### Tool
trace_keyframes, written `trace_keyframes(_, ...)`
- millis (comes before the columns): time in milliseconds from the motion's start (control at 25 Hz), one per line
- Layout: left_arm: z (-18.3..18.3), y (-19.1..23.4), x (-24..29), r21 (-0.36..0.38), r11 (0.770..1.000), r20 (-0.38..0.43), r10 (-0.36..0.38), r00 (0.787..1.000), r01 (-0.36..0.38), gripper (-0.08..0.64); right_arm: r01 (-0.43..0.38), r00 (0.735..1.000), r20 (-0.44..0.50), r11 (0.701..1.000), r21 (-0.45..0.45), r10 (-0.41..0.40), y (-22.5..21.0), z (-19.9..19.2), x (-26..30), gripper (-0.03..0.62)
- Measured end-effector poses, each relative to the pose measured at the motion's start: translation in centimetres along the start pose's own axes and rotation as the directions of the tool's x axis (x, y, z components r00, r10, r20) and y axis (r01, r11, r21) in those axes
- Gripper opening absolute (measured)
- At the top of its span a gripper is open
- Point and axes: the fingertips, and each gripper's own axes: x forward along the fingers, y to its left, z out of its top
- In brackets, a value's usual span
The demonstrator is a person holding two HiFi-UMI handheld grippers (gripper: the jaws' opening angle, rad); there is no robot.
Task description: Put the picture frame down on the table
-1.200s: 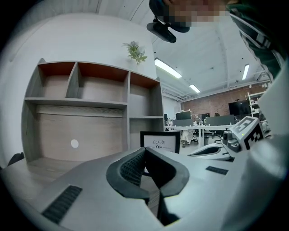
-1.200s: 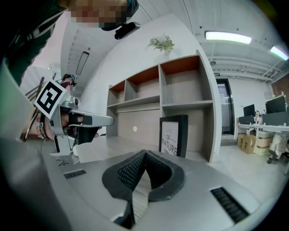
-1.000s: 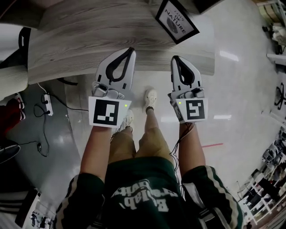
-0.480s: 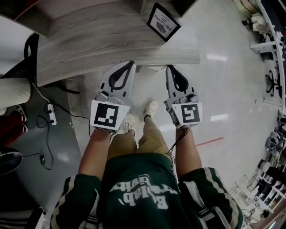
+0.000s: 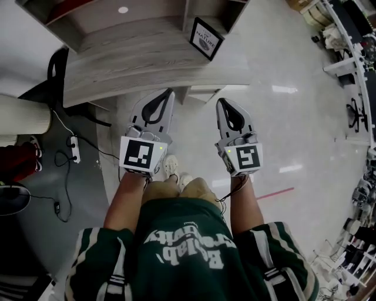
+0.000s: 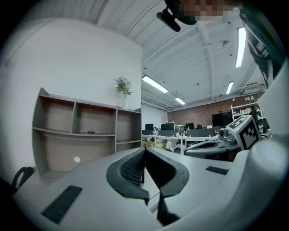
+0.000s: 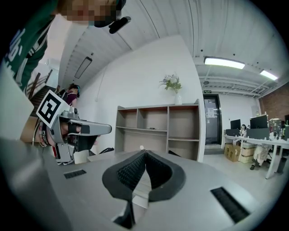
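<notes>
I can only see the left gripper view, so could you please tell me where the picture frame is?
Observer: The picture frame sits on the wooden table, near its right end, beside the shelf unit. Neither gripper touches it.
Operator: Thank you. Is the right gripper holding anything?
Observer: No. The right gripper view shows the right gripper with its jaws together and nothing between them.
Operator: Where are the grippers relative to the table?
Observer: In the head view, the left gripper and the right one point toward the table, with their tips about at its near edge.
</notes>
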Motion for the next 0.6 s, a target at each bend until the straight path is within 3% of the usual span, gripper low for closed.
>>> trace_keyframes(240, 1.1, -5.5, -5.2, 0.093, 0.995, -0.026, 0.041, 0.999, -0.038, 0.018, -0.020, 0.999, 0.034, 0.999, 0.026, 0.019, 1.8, 1.6, -7.4, 0.035)
trace_keyframes(600, 1.7, -14.5, -13.0, 0.110, 0.991, -0.029, 0.084, 0.996, -0.081, 0.018, -0.057, 0.995, 0.077, 0.998, 0.000, 0.057, 4.6, 2.7, -18.4, 0.035)
